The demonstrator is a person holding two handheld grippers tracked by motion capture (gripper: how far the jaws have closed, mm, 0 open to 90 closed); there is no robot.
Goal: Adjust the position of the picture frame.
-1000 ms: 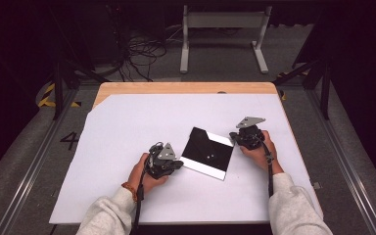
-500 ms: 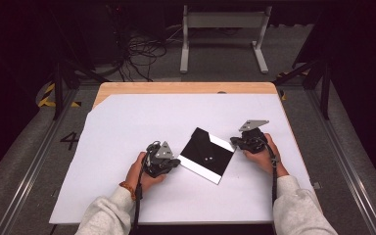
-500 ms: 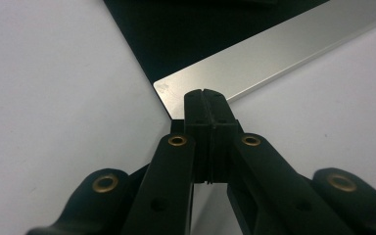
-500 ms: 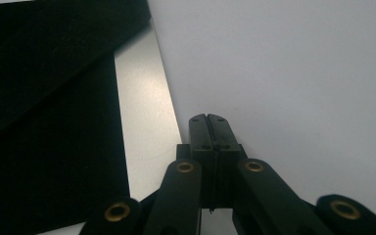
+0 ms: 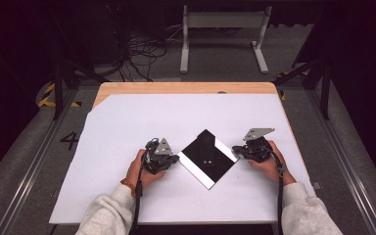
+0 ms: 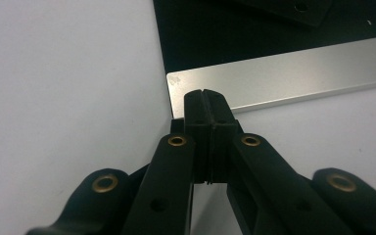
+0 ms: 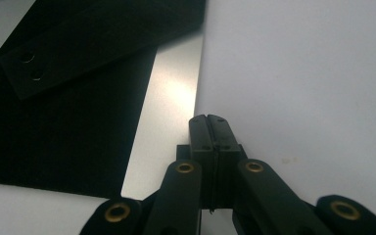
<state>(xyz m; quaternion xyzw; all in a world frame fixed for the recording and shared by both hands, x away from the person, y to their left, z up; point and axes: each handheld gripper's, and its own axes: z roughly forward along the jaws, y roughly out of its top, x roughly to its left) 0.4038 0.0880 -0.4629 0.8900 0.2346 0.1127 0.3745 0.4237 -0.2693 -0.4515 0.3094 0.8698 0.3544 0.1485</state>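
A flat black square plate with a silvery strip along two edges lies on the white tabletop, turned like a diamond. A small black bar with two holes rests on it. My left gripper sits at the plate's left corner, jaws shut with nothing between them. In the left gripper view the gripper's shut tips touch the silvery strip near its corner. My right gripper is at the plate's right corner, shut and empty. Its tips rest at the edge of the silvery strip.
The white sheet covers a wooden table whose far edge shows at the back. Behind it on the floor stand a metal frame and loose cables. Dark rails run along both sides.
The plate has turned a little clockwise and slid slightly toward the person. The right gripper has moved with its corner, to the right and nearer. The left gripper has barely moved.
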